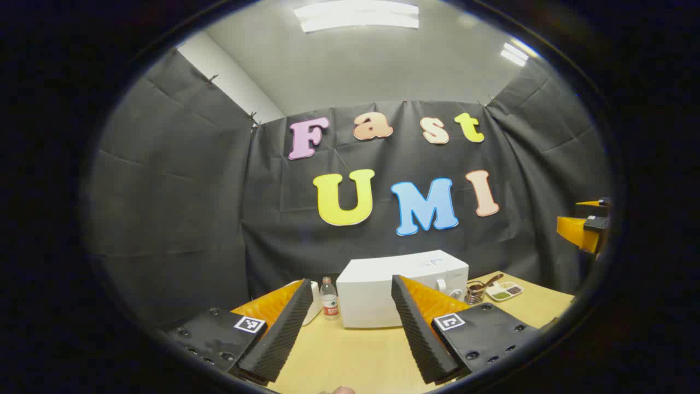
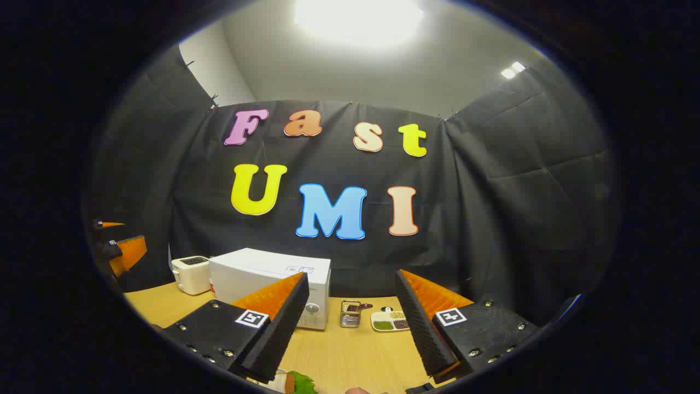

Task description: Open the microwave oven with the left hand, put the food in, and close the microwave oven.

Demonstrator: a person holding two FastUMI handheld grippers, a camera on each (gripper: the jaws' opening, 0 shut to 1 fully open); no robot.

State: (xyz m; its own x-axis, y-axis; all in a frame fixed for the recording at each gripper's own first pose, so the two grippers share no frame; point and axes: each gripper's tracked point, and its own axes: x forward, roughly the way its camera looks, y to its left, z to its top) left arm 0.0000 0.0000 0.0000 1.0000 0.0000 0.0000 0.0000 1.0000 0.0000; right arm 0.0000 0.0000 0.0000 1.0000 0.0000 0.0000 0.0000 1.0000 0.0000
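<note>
Zero steps done, by my read: microwave [image 1: 402, 290] lower centre of left gripper view, door shut. Left gripper [image 1: 350, 328] and right gripper [image 2: 350, 328] both wide open, empty. Food [image 2: 292, 382] at bottom edge of right gripper view, on table [image 2: 350, 355].

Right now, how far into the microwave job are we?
Nothing looks done yet: the microwave sits on the table with its door seemingly closed. Both grippers hover short of it with jaws open and empty, the left gripper facing it and the right gripper off to the side. What may be the food lies by the right gripper. Left: open, load, close.
</note>
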